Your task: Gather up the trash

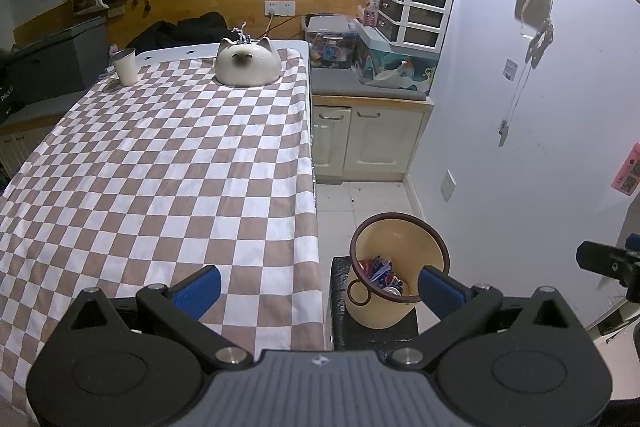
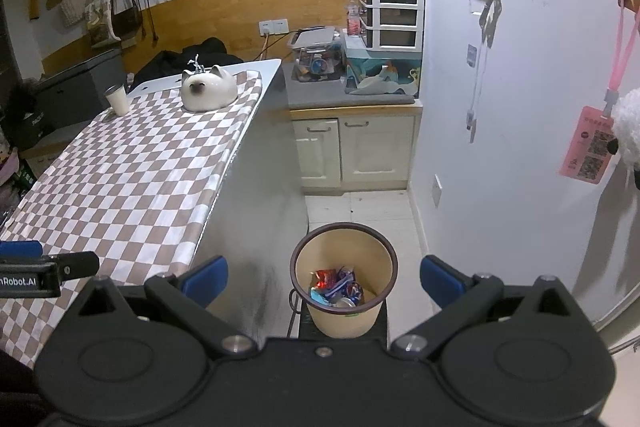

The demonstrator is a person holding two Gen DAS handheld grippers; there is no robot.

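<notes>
Left-wrist view: the left tongs [image 1: 318,285] fill the bottom of the frame, spread wide with nothing between the blue pads [image 1: 199,290]. One pad lies over the checked cloth [image 1: 160,171] of the counter [image 1: 256,47], the other over the rim of the bin [image 1: 394,267]. The bin, cream with a dark rim, stands on a black stool [image 1: 340,323] at lower right of centre, just beside the counter's edge. Trash [image 1: 380,273], coloured wrappers, lies in its bottom. At the far end of the cloth, upper centre, sit a cat-shaped pot [image 1: 245,63] and, to its left, a cup [image 1: 125,67], well apart. The tip of the right tongs shows at the right edge.

Right-wrist view: the right tongs [image 2: 324,279] also stand wide open and empty, their pads [image 2: 206,279] flanking the bin [image 2: 344,267] at lower centre. The trash [image 2: 338,287] is seen from above, inside the bin. The cloth [image 2: 132,179] covers the left half of the frame; pot [image 2: 208,89] and cup [image 2: 117,100] appear at upper left. A cabinet [image 2: 354,151] stands against the far wall, centre.
</notes>
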